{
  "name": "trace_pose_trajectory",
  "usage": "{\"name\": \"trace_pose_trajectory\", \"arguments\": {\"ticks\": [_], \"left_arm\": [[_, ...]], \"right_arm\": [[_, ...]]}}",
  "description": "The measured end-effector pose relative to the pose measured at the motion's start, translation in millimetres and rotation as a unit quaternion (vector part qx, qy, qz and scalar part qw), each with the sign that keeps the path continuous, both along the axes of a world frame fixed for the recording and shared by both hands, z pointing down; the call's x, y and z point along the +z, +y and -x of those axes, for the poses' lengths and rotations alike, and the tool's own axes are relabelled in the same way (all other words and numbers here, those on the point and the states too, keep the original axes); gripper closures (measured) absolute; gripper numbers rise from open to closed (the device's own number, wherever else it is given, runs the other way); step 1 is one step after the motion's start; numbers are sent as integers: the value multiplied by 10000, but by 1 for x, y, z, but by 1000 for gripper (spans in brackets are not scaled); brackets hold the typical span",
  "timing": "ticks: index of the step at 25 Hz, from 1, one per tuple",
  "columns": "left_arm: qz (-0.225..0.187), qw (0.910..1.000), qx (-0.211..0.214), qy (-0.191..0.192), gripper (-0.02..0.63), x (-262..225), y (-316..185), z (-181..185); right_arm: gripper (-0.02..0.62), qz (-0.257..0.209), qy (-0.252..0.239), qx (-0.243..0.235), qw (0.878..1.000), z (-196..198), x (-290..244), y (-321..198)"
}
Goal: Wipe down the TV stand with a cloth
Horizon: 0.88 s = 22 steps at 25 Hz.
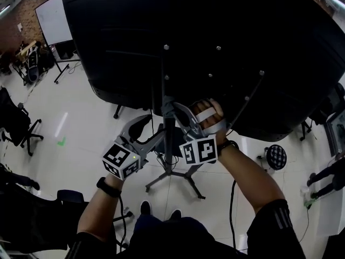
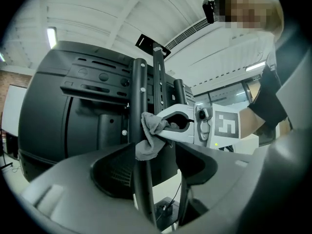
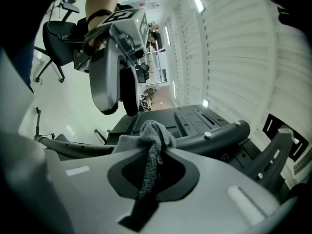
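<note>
The grey cloth [image 3: 147,139] is pinched in the right tool [image 3: 148,155], whose jaws are closed down to a thin slot on it. One strip hangs back through the slot and a bunched wad sticks out past the tips. That wad presses against a dark upright tube of the TV stand [image 3: 217,132], behind the black TV [image 1: 215,47]. The left tool [image 2: 153,157] is held wide. Another black upright of the stand runs down through its gap, nearer the left-hand pad, and the pads do not appear to be closed on it.

The left gripper view looks across at the right tool and shows the cloth wrapped partway round the upright, its loose end drooping below the jaw tip. The right gripper view shows the fold of cloth inside its own jaws, and the left tool hanging just beyond, above the tube. Neither of these shows the whole stand. The head view does: the post drops from the back of the TV to splayed legs on the pale floor [image 1: 81,112], with both tools close together on either side of the post. There the cloth is hidden behind the right tool and the right hand [image 1: 207,115]. An office chair [image 1: 21,125] and a whiteboard [image 1: 54,18] stand well off to the left
</note>
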<state>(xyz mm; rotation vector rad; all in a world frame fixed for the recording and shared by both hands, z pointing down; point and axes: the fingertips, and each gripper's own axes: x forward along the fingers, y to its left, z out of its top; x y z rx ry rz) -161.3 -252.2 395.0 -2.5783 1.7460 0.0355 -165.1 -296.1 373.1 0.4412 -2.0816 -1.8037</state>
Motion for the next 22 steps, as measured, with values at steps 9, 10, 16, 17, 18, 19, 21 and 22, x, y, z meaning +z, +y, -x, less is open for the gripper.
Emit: {"name": "trace_pose_trajectory", "arguments": {"ticks": [9,10,16,17,18,19,21,22], "left_arm": [[431,9990,-32,122,324,48,7,7],[473,9988,-12,113,324,54,8,8],[752,9969,107,189,324,110,5,21],[819,9963,132,221,322,120,5,22],[878,9957,151,240,324,130,5,23],[943,9950,173,275,324,140,5,24],[1065,9933,210,388,321,159,5,26],[1113,9926,225,436,319,169,5,27]], "right_arm": [[575,41,675,-7,9977,14,67,11],[575,112,702,35,9975,15,75,12],[575,394,1037,268,9935,23,135,10],[575,448,1089,301,9926,24,145,11],[575,495,1135,332,9918,25,153,11],[575,530,1185,356,9909,26,162,11],[575,560,1295,383,9893,26,181,12],[575,564,1345,389,9885,27,190,13]]}}
